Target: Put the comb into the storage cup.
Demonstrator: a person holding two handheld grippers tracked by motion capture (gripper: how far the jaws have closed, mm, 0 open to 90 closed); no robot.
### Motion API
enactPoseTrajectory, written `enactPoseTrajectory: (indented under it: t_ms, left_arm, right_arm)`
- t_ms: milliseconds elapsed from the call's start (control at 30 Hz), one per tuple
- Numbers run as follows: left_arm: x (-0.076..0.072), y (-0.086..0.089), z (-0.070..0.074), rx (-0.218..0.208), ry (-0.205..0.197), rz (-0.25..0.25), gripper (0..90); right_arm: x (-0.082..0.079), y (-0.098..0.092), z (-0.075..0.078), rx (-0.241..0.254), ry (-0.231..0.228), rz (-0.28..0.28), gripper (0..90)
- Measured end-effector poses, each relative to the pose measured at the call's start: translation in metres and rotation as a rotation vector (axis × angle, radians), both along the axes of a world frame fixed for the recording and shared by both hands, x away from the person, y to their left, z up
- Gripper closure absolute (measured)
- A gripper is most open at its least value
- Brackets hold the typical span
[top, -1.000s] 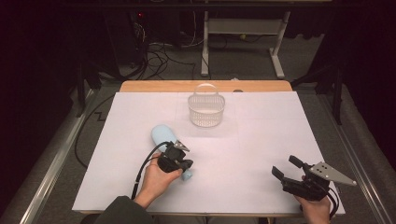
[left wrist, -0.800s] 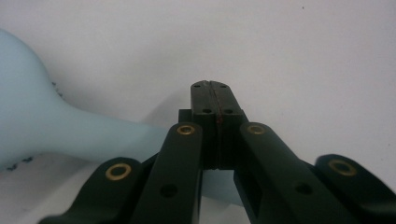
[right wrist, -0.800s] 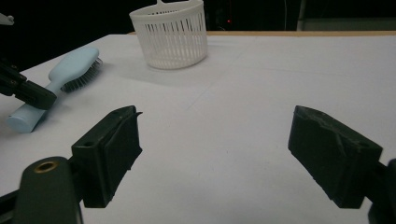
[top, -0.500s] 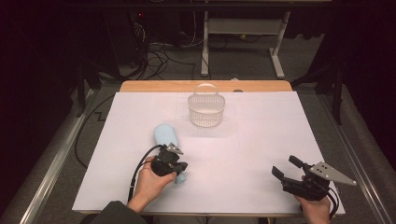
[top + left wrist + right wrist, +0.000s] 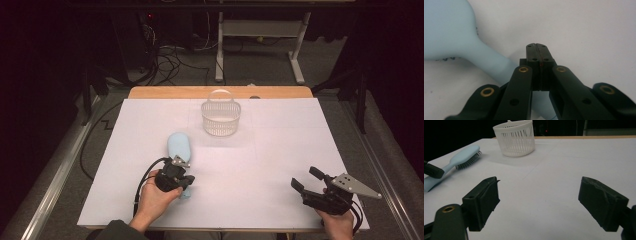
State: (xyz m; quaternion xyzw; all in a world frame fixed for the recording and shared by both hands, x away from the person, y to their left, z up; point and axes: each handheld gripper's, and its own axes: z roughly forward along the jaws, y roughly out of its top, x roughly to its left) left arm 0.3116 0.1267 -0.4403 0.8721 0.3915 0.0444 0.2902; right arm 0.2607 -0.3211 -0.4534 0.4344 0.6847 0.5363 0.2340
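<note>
A: Where is the hairbrush (image 5: 179, 149) lying?

B: On the white table cover (image 5: 280, 160), nearer to the person than the white basket (image 5: 220, 119) and off to the basket's left in the high view, well apart from it. In the right gripper view you can see its bristles (image 5: 468, 160) facing down onto the cover, the pale blue back turned up.

A: Which way does it run?

B: Its long axis goes from the broad oval head, which is the end closer to the basket, back along the handle (image 5: 496, 65) toward the person, leaning a little rightward at the handle end. So the head points away from the person, roughly toward the far edge left of the basket.

A: And the left gripper (image 5: 176, 176)?

B: It sits over the handle end. In the left gripper view its two jaws are pressed flat together with nothing between them, and the handle passes just beside and beneath them, on their left.

A: The right gripper (image 5: 306, 181)?

B: Far from the brush, near the front right of the cover, well right of the basket. Its jaws stand wide apart, empty, with bare cover between them.
</note>
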Motion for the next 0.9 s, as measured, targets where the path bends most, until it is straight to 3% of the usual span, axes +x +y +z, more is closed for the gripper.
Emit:
enactPoseTrajectory:
  t_ms: [400, 600, 900]
  left_arm:
    - [-0.003, 0.013, 0.003, -0.009, -0.009, 0.032, 90.0]
    - [-0.005, 0.013, 0.003, 0.005, -0.007, 0.023, 89.9]
    - [-0.007, 0.017, 0.003, 0.032, -0.023, 0.046, 89.9]
  right_arm:
    - [0.000, 0.000, 0.000, 0.002, 0.001, -0.003, 17.3]
    - [0.000, 0.000, 0.000, 0.001, 0.002, -0.002, 17.3]
    - [0.000, 0.000, 0.000, 0.001, 0.001, -0.002, 17.3]
